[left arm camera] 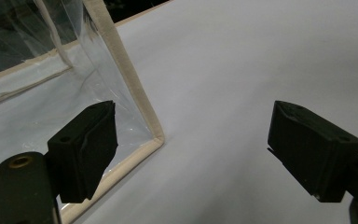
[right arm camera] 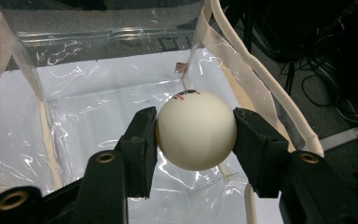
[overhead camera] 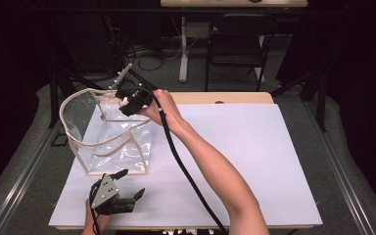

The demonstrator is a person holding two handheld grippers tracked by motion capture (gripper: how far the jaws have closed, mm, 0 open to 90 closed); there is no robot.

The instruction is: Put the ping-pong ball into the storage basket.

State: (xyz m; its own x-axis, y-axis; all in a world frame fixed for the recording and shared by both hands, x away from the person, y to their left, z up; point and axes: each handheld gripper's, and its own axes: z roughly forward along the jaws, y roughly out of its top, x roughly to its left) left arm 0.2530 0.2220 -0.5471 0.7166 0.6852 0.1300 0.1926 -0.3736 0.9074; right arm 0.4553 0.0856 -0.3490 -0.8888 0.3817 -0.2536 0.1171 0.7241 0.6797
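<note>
Above, the right gripper (overhead camera: 127,104) hovers over the clear plastic tote bag with cream webbing trim (overhead camera: 108,142) on the white table (overhead camera: 254,161). Beside the bag's corner, the left gripper (left arm camera: 191,154) rests, jaws apart and empty. Inside, nothing lies yet; the smooth white ball (right arm camera: 196,129), clamped between the right jaws, is best lowered before release.

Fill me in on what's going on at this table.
A person works with a gripper in each hand. The right gripper is shut on a white ball and holds it over the open top of a clear bag with cream trim, which stands on the white table. The ball is not yet released. The left gripper is open, holds nothing, and sits low by the bag's near bottom corner.
</note>
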